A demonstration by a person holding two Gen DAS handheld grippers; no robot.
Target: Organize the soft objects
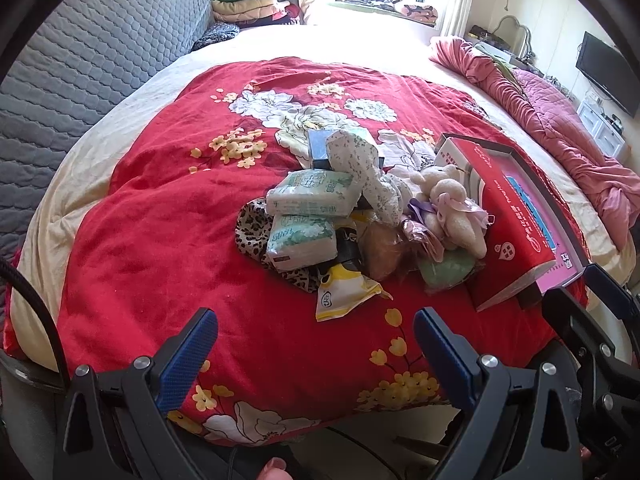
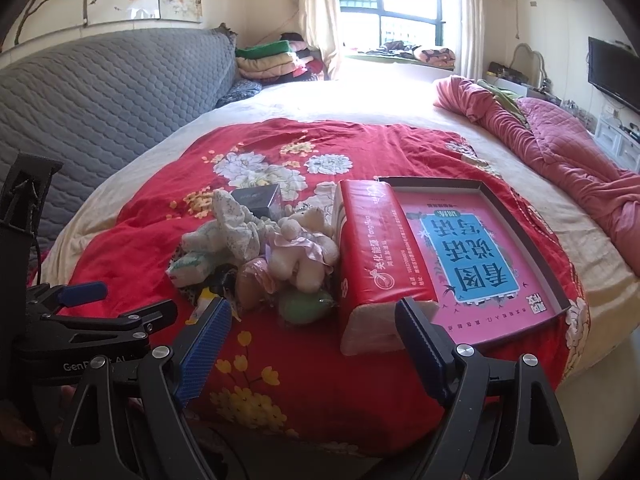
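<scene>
— Two tools, both gaping and empty: the left tool (image 1: pixel 316 336) and right tool (image 2: pixel 314 320) hang over the bed's near edge.

— And the soft things?

— All heaped mid-blanket (image 1: pixel 160 248): tissue packs (image 1: pixel 310 194), a plush bear (image 2: pixel 302 252), just left of the red tissue brick (image 2: pixel 372 256). The box lid (image 2: pixel 532 240) lies beyond it.

— So sorting looks barely started.

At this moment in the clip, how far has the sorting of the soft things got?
Nothing looks done: the shallow pink-lined box tray holds no items. Nothing is in hand; the left gripper and right gripper are open and empty. Left: the cream plush bear, green-white tissue packs and the long red tissue pack remain piled on the red floral blanket.
</scene>
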